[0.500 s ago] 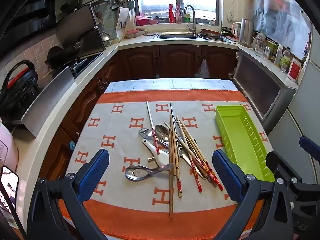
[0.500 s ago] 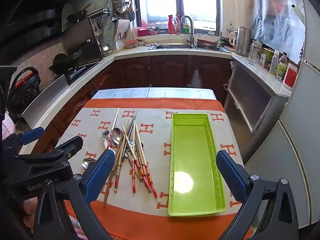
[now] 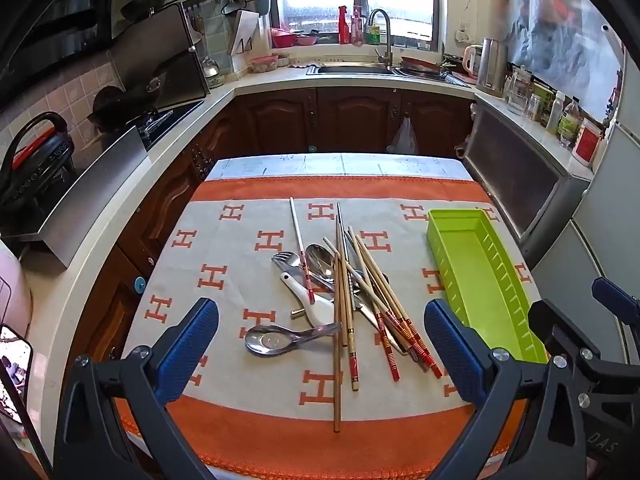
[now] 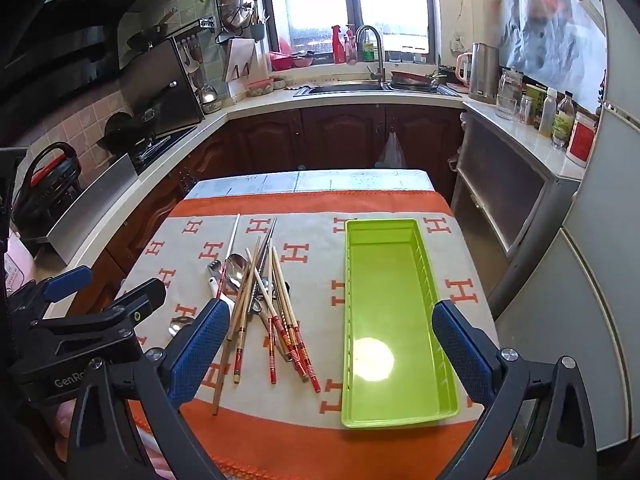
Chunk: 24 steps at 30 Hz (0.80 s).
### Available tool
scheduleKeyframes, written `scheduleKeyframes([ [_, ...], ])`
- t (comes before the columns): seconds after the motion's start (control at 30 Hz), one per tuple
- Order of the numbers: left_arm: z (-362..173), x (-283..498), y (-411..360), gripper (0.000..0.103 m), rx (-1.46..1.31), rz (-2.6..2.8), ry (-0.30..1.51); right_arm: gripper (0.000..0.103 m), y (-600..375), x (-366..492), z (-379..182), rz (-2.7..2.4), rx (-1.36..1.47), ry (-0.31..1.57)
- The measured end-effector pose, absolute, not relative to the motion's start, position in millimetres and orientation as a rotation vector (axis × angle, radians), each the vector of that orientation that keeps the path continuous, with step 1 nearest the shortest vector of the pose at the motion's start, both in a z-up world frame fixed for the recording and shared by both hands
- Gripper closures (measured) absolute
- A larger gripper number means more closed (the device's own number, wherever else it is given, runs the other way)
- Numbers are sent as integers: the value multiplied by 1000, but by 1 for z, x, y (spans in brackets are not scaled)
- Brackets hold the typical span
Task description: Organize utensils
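From my station I saw the left gripper [image 3: 320, 352] spread wide and holding nothing, above the near edge of the tablecloth [image 3: 240, 248]. In front of it lay the utensils in one loose heap: a metal spoon [image 3: 276, 338] nearest, a white ceramic spoon [image 3: 314, 306] behind it, a fork [image 3: 286, 260], and many chopsticks [image 3: 372, 304] crossing over them. To the right of the heap, apart from it, stood the green tray [image 4: 384, 312] with nothing in it. The right gripper [image 4: 332, 348] was also spread wide, empty, over the tray's near end.
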State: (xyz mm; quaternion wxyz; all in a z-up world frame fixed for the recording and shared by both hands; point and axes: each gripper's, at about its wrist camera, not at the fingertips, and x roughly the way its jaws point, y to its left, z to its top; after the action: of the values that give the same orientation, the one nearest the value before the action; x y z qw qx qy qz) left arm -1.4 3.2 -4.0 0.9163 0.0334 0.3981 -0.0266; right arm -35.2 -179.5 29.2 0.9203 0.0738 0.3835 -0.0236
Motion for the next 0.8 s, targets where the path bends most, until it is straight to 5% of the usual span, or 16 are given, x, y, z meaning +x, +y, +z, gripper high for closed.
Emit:
scheduleKeyframes([
  [0.8, -6, -4, 8, 1, 64, -53, 827, 1, -180, -36, 27, -47, 159, 796],
])
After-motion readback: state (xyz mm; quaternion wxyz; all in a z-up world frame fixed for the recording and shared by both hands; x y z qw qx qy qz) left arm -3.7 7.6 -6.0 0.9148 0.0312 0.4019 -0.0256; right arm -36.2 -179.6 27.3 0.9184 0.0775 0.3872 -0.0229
